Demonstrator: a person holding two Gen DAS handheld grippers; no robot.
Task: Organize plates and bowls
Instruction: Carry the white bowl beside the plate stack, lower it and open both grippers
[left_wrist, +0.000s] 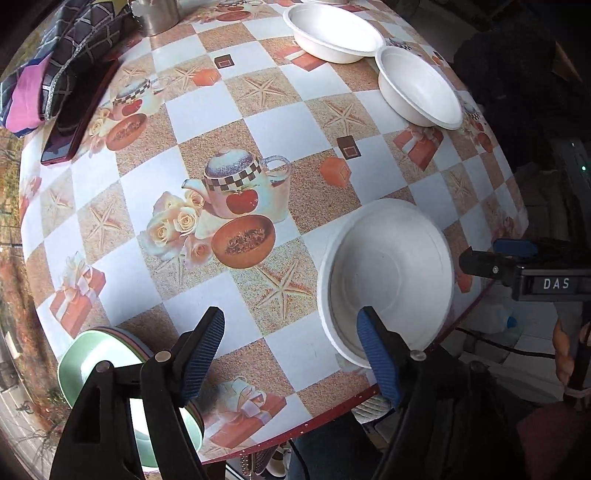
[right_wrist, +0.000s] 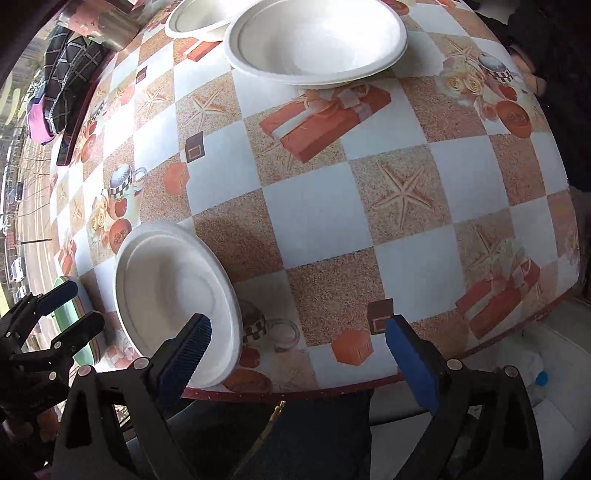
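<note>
White bowl beside open left tongs, untouched

Home dining spot: patterned oilcloth table, paper bowls, folded cloth.

**Clearance on the tabletop**

The centre of the checked tablecloth lies open between the objects; passage there is unobstructed. Near edge: a white paper bowl sits close to the rim, with a stack of coloured plates at the near left corner and a free gap between them. Far right: two more white bowls stand just beside each other. Far left: folded cloth, a dark phone and a metal container block that edge.
</note>
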